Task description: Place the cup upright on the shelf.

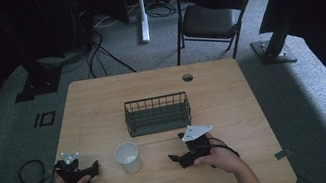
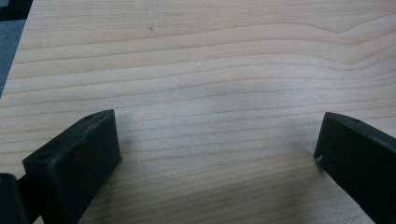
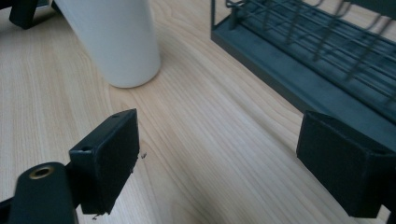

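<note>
With both the left tool and right tool spread wide and empty, the white cup stands untouched beside the wire rack, so everything's left to do.

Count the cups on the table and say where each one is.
1. The white cup stands upright on the table, between the left gripper and right gripper, in front of the wire basket.
</note>
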`<action>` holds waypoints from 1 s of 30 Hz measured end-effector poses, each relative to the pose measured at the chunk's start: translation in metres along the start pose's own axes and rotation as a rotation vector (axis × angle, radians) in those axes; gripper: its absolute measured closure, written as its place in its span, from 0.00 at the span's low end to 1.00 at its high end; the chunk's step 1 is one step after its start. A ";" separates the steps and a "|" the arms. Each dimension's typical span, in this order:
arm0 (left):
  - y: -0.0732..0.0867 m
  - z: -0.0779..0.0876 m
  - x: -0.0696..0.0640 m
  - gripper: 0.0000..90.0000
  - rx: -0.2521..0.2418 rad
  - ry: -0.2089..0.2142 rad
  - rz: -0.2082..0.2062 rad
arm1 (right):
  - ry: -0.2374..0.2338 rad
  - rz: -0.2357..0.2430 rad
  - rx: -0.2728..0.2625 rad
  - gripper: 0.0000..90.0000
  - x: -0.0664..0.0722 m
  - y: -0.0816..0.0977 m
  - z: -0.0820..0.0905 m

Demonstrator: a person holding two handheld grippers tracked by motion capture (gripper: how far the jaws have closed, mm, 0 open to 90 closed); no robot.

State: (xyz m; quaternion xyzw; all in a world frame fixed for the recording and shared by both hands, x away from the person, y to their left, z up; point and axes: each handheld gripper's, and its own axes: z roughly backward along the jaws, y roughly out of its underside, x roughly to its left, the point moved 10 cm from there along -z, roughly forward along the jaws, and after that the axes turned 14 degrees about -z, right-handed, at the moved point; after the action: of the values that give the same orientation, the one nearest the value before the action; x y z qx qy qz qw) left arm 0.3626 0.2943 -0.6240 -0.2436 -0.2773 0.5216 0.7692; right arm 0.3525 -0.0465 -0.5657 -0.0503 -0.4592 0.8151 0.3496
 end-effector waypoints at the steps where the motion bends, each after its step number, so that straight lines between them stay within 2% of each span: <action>1: 0.000 0.000 0.000 0.00 0.000 0.000 0.000 | -0.006 0.005 0.003 0.14 0.003 0.000 -0.002; 14: 0.000 0.000 0.000 0.00 0.000 0.000 0.000 | -0.066 0.032 -0.011 0.15 0.029 -0.009 -0.024; 30: 0.000 0.000 0.000 0.00 -0.001 0.000 0.001 | -0.119 0.067 -0.014 0.15 0.053 -0.021 -0.041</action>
State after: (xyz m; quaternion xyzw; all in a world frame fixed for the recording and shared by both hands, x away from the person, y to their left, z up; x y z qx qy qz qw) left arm 0.3626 0.2944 -0.6239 -0.2439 -0.2774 0.5218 0.7690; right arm 0.3404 0.0224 -0.5598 -0.0194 -0.4831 0.8246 0.2938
